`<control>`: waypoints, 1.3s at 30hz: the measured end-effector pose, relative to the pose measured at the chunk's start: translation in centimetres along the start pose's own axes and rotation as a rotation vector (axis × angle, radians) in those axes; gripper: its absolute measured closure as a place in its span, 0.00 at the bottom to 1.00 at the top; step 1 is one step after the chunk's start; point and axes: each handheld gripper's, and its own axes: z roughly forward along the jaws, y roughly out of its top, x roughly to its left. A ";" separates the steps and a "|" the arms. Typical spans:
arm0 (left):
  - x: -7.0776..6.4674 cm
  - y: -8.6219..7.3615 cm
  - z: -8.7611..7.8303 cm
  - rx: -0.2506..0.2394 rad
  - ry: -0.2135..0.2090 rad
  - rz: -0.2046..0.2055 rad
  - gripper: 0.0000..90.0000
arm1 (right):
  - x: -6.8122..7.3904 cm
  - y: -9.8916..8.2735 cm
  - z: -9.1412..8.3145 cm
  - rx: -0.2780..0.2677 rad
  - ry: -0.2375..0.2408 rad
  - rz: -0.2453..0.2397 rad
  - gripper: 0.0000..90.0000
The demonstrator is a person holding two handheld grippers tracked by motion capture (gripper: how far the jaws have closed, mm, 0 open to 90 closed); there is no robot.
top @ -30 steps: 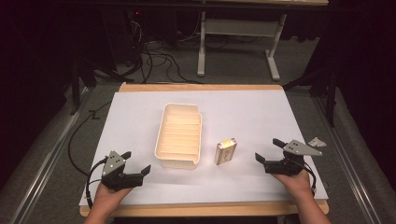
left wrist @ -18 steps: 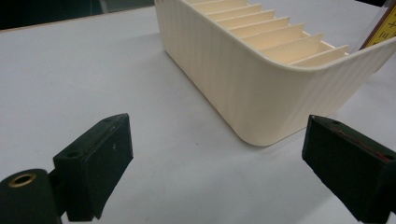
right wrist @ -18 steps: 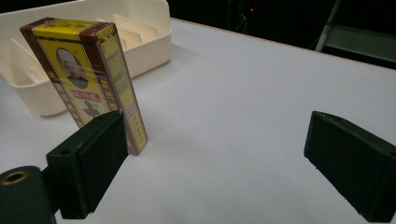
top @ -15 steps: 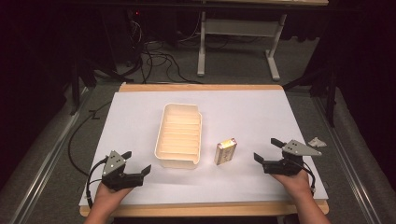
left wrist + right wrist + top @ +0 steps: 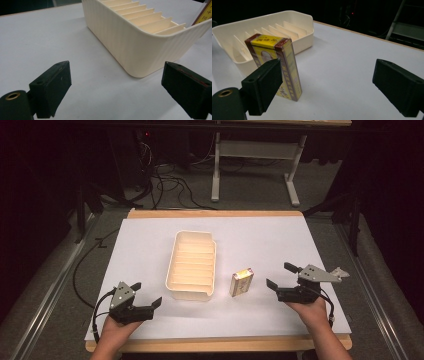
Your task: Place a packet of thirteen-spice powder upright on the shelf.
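A small box (image 5: pixel 241 282) stands upright on the white sheet (image 5: pixel 265 240) that covers the table, toward the near edge and right of the middle. It is tall and narrow, with a yellow front and top framed by dark red bands; the front carries a small round picture and dark printed characters (image 5: pixel 276 39) along the top, too blurred to read. In the left gripper view a yellow corner of it with black marks shows past the tray.

Just beside the box, on its left, lies a cream plastic tray (image 5: pixel 193 264) with ribbed walls and a row of thin dividers across its inside; its slots hold nothing. The two are close but apart.

The right gripper (image 5: pixel 284 281) rests near the right edge, jaws spread wide and pointed at the box, not touching it. The left gripper (image 5: pixel 146 294) sits by the near left corner, jaws likewise wide apart, facing the tray's near corner.
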 end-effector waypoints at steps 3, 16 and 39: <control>0.1 -0.1 0.1 0.005 0.000 -0.001 0.11 | 0.3 0.4 0.6 -0.001 0.017 0.002 0.12; 0.2 -0.2 0.2 0.014 0.002 0.004 0.11 | 1.9 1.5 2.3 -0.003 0.091 -0.009 0.12; 0.1 -0.2 0.1 0.018 -0.002 0.003 0.11 | 4.2 2.1 5.0 0.004 0.192 -0.012 0.16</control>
